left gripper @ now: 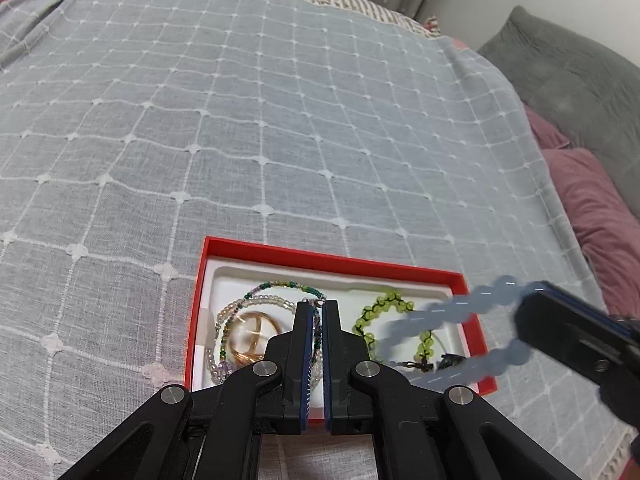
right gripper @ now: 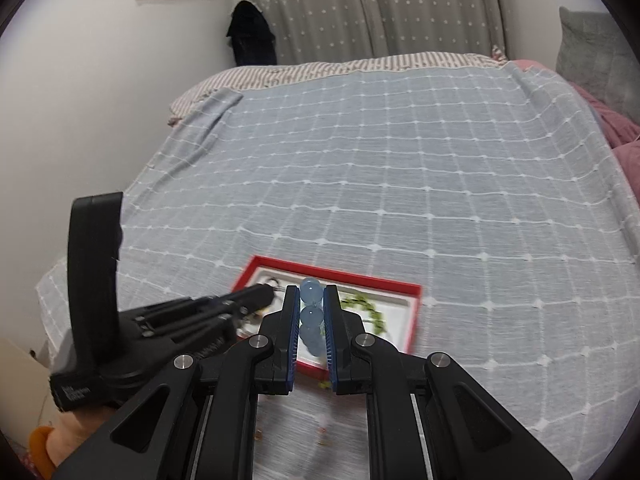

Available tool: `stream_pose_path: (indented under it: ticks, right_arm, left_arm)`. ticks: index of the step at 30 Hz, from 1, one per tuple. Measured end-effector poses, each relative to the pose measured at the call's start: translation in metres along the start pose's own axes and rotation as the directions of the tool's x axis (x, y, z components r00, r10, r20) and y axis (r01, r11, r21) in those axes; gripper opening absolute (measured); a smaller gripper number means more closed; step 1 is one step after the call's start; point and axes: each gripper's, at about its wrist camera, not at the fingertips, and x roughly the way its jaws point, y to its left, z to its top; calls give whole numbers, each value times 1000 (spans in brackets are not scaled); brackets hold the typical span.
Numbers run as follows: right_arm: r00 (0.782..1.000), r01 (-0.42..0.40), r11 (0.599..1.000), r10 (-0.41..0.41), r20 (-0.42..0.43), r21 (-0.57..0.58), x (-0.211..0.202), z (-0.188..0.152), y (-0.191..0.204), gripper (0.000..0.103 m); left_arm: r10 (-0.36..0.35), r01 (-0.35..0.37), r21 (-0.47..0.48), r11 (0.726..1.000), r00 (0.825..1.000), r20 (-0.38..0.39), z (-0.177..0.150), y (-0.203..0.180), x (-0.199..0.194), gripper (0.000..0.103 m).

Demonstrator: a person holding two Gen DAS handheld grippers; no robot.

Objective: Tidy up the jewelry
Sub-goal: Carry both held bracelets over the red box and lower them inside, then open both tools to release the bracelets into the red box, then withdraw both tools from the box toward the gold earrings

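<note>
Claws: our right claw [right gripper: 311, 320] grips the blue bracelet [left gripper: 448, 328], hung over the box [left gripper: 332, 258] at its 3 o'clock edge; our left claw [left gripper: 316, 312] is nearly closed on a thin bead strand [left gripper: 256, 302].
Risk: we judge the swinging blue loop could catch the red rim and fall onto the bed [left gripper: 240, 120], or tangle with the green bracelet [left gripper: 380, 312].
Count: we see two claws, one box, one blue bracelet, one green, a gold ring [left gripper: 252, 336]; tangled strands uncountable.
</note>
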Motion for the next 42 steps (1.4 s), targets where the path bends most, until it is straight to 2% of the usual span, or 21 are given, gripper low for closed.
stream_pose_path:
  ticks: [2, 6, 9, 13, 16, 18, 21, 25, 29, 35, 42]
  right_arm:
    - [1000, -8, 1000, 8, -13, 2, 11, -1, 0, 12]
    - [998, 46, 999, -46, -49, 0, 28, -8, -11, 12]
    - [995, 79, 997, -77, -61, 25, 33, -11, -28, 12]
    - [995, 82, 996, -79, -67, 42, 34, -14, -43, 13]
    - [995, 78, 996, -76, -62, 39, 32, -14, -46, 13]
    - [996, 73, 997, -71, -60, 33, 29, -13, -45, 16]
    - [997, 71, 997, -70, -45, 20, 22, -12, -42, 23]
    - [997, 69, 998, -68, -43, 14, 14, -15, -40, 26]
    - [995, 81, 997, -81, -62, -3, 8, -21, -39, 28]
    - [991, 110, 994, -110, -81, -4, -5, -35, -42, 44]
    - [982, 135, 991, -134, -134, -2, -5, -55, -46, 54]
  left_arm:
    - [-17, 16, -10, 1000, 1000, -9, -1, 2, 2, 1]
    - [-33, 33, -16, 999, 999, -19, -2, 1, 6, 1]
    - [-33, 33, -15, 999, 999, -22, -3, -2, 9, 1]
    - [-33, 33, -3, 999, 999, -22, -4, -5, 10, 2]
    - [-23, 23, 5, 1000, 999, -25, -4, -8, 9, 17]
    - [-16, 16, 9, 1000, 1000, -21, -4, -9, 6, 36]
    - [-12, 13, 20, 1000, 1000, -21, -5, -11, 2, 38]
    - [-3, 4, 44, 999, 1000, -29, -8, -16, -4, 41]
    - [22, -20, 86, 996, 999, -29, -14, -21, -13, 52]
    - [74, -69, 113, 991, 996, -44, -29, -19, -25, 68]
    - [198, -192, 120, 974, 979, -49, -50, -10, -35, 91]
